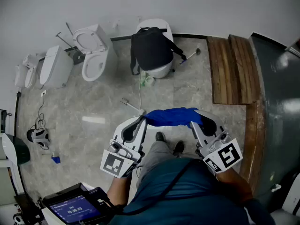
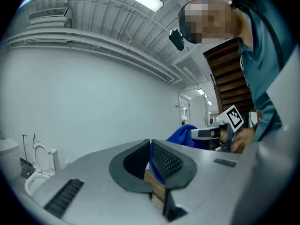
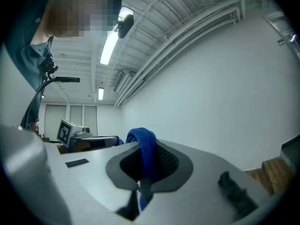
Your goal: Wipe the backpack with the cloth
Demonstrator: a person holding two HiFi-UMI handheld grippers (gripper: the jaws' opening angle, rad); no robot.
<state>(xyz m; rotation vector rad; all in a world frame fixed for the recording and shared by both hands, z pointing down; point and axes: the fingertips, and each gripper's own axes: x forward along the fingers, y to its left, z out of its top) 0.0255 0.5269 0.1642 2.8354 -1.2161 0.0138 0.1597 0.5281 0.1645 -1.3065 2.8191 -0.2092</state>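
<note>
The black backpack [image 1: 151, 48] sits on a white toilet [image 1: 161, 71] against the wall [image 1: 197, 8], its straps hanging down the bowl's sides; whether its pockets are zipped cannot be made out. To the left, another toilet [image 1: 93, 55] stands with its lid raised and the bowl open. The blue cloth [image 1: 171, 116] is stretched between 2 grippers, well short of the backpack. The left gripper [image 1: 143, 118] has its jaws pressed together on 1 thin edge of the cloth [image 2: 185, 135], and the right gripper [image 1: 194, 121] pinches a thick fold of the cloth [image 3: 143, 139] that bulges above its jaws. Open grey floor [image 1: 93, 102] lies between the person and the backpack, bounded on the right by wooden boards [image 1: 232, 69].
</note>
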